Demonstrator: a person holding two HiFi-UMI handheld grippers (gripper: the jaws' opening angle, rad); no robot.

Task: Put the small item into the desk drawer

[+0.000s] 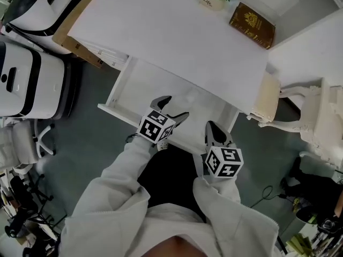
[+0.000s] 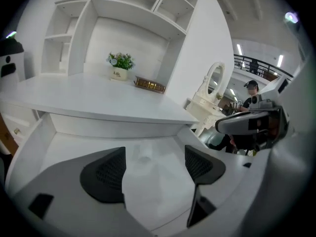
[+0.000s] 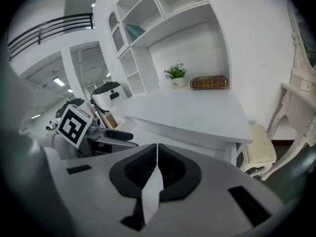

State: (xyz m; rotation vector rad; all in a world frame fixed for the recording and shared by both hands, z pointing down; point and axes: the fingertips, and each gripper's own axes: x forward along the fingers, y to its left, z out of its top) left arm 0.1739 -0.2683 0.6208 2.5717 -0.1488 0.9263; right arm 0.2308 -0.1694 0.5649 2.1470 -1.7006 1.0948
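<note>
The right gripper [image 3: 157, 157] had its jaws pressed together, pads meeting along one thin line. Past them stood a white desk [image 3: 197, 110], its drawer [image 3: 149, 131] pulled out beneath the top. At the back of the desk sat a plant [image 3: 176, 75] with a book [image 3: 209, 82] just beside it, under white shelves [image 3: 148, 23]. The left gripper [image 3: 127, 138], marker cube showing, reached in from the left by the drawer. A cream chair [image 3: 259, 152] stood to the desk's right.
</note>
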